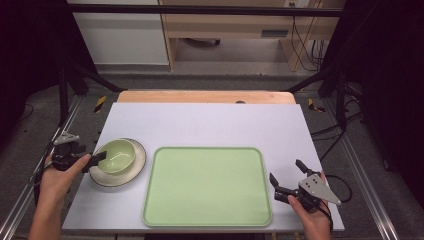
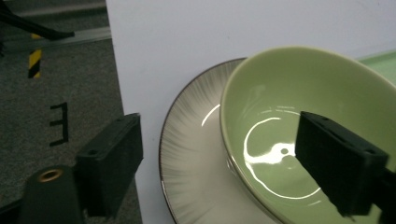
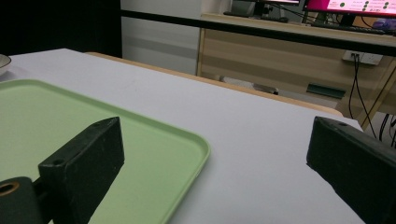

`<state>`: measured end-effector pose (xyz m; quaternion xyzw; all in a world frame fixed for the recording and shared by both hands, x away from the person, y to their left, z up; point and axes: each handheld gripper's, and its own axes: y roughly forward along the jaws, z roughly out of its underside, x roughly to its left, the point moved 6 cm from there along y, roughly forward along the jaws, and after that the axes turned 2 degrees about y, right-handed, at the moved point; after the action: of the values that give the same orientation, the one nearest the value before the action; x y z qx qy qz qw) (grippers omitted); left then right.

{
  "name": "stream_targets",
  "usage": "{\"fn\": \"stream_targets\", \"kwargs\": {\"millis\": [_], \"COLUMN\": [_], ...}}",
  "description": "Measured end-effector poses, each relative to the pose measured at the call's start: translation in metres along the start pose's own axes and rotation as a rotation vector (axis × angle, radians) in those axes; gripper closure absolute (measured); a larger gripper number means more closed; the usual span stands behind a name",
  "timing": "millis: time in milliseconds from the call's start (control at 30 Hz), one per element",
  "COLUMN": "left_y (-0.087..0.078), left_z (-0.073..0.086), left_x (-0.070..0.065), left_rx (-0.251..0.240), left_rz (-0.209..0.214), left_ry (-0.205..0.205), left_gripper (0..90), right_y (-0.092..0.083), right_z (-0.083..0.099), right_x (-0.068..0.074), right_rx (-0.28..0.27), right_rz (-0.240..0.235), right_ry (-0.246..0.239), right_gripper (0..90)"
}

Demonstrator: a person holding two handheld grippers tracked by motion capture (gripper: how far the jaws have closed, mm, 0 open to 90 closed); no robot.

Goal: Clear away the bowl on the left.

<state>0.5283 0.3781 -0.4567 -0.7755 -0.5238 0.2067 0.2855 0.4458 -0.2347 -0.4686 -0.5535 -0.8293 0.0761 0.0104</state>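
A white table (image 1: 210,125) spans the middle of the high view. A green tray (image 1: 207,186) lies at lower centre. Left of it, a green bowl (image 1: 117,155) sits on a plate (image 1: 136,167). The left gripper (image 1: 100,159) is spread wide around the bowl's near rim. The right gripper (image 1: 287,180), lower right, is released beside the tray.

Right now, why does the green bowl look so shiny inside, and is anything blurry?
In the left gripper view, the green bowl shows bright curved glare from overhead lights, and the near claw fingers look soft and out of focus. In the right gripper view, the green tray is evenly lit, without glare. In the high view, the side edges fall into dark shadow.
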Motion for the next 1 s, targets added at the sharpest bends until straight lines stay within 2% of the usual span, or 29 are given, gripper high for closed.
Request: {"fn": "stream_targets", "kwargs": {"millis": [100, 167, 233, 267, 333, 367, 633, 667, 800, 900, 1000], "left_y": [0.003, 0.009, 0.010, 0.013, 0.014, 0.017, 0.021, 0.023, 0.027, 0.027, 0.027], "left_z": [0.001, 0.003, 0.004, 0.004, 0.006, 0.008, 0.010, 0.012, 0.014, 0.013, 0.014], "left_x": [-0.002, -0.006, -0.007, -0.007, -0.007, -0.009, -0.011, -0.010, -0.012, -0.011, -0.010], "left_rx": [0.010, 0.035, 0.036, 0.043, 0.051, 0.060, 0.081, 0.080, 0.097, 0.080, 0.090], "left_rz": [0.000, 0.013, 0.008, 0.001, -0.002, 0.008, -0.007, -0.011, -0.020, -0.022, -0.022], "left_ry": [-0.015, -0.022, -0.021, -0.036, -0.043, -0.048, -0.059, -0.074, -0.087, -0.119, -0.120], "left_gripper": [22.6, 26.7, 32.2, 34.8, 36.2, 40.2, 49.0, 50.3, 55.7, 61.2, 65.3], "right_y": [0.000, 0.000, 0.000, 0.001, 0.001, 0.001, 0.001, 0.001, 0.001, 0.001, 0.001], "right_z": [0.000, 0.000, 0.001, 0.001, 0.001, 0.001, 0.001, 0.001, 0.001, 0.001, 0.000], "right_x": [0.000, 0.001, 0.001, 0.001, 0.001, 0.001, 0.002, 0.001, 0.001, 0.002, 0.003], "right_rx": [0.000, 0.003, 0.005, 0.006, 0.006, 0.007, 0.010, 0.008, 0.007, 0.008, 0.009], "right_rz": [-0.001, -0.003, -0.003, -0.002, -0.003, -0.004, -0.006, -0.005, -0.007, -0.009, -0.012], "right_ry": [-0.002, -0.002, -0.003, -0.001, -0.001, -0.003, -0.002, -0.001, 0.003, 0.000, -0.002], "right_gripper": [4.2, 4.2, 4.2, 4.3, 4.2, 4.3, 4.3, 4.3, 4.5, 4.5, 4.5]}}
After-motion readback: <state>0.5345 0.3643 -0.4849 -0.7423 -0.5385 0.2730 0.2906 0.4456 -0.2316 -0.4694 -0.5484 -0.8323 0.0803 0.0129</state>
